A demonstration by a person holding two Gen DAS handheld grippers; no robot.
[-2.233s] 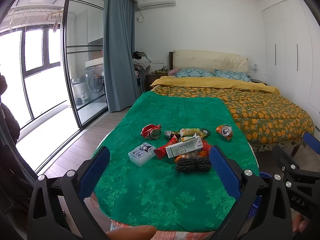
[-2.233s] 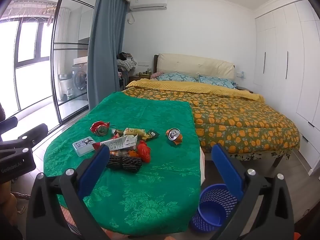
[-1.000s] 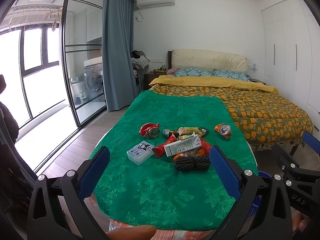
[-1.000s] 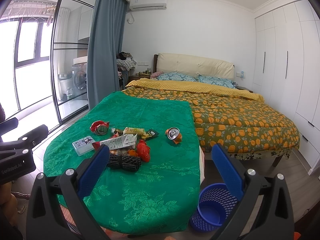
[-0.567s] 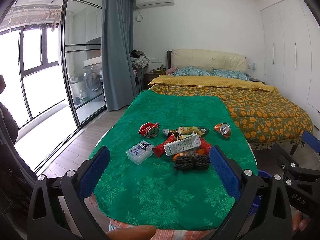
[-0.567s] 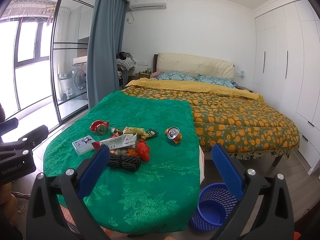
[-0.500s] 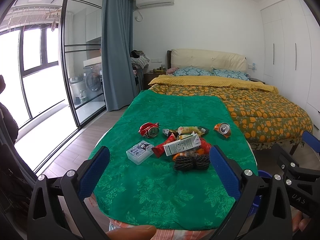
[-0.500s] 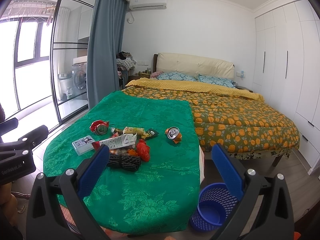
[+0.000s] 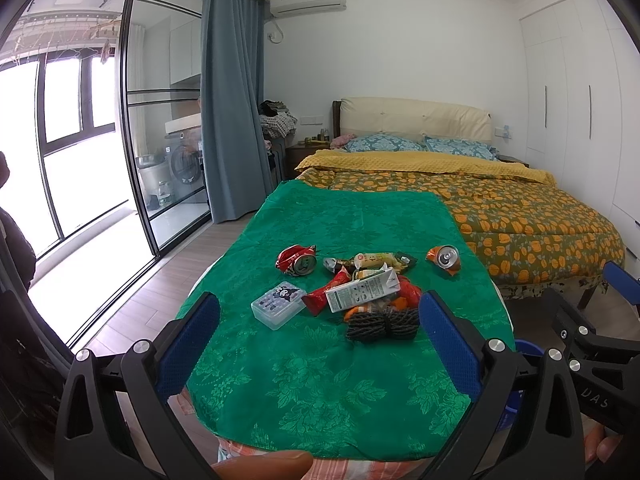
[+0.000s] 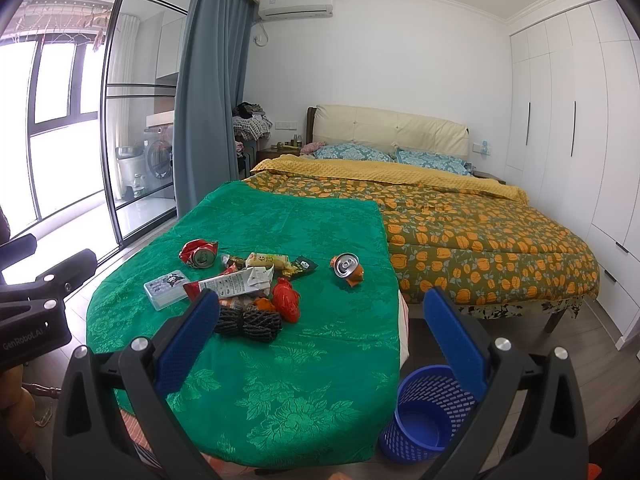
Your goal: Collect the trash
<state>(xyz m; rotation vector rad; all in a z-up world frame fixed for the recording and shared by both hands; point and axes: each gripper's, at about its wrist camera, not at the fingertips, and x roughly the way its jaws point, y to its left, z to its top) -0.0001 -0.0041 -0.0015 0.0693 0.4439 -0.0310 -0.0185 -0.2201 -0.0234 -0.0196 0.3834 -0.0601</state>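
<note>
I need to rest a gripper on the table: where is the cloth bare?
Bare: the green cloth nearer than the rope bundle, and the far half toward the bed. Crowded: the middle, from the crushed red can to the orange can.

Surface: table under green floral cloth [image 9: 320, 380]
Centre: milk carton [image 9: 362, 292], rope bundle [image 9: 382, 323]
10 o'clock: crushed red can [image 9: 297, 263]
2 o'clock: crushed orange can [image 9: 445, 259]
9 o'clock: clear plastic box [image 9: 279, 305]

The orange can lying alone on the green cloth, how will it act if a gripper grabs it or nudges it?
The orange can looks crushed and opened, so it is probably empty, light and easy to dent further. It lies on its side on the green cloth; a nudge may roll or skid it. Its thin metal could slip between the pads.
</note>
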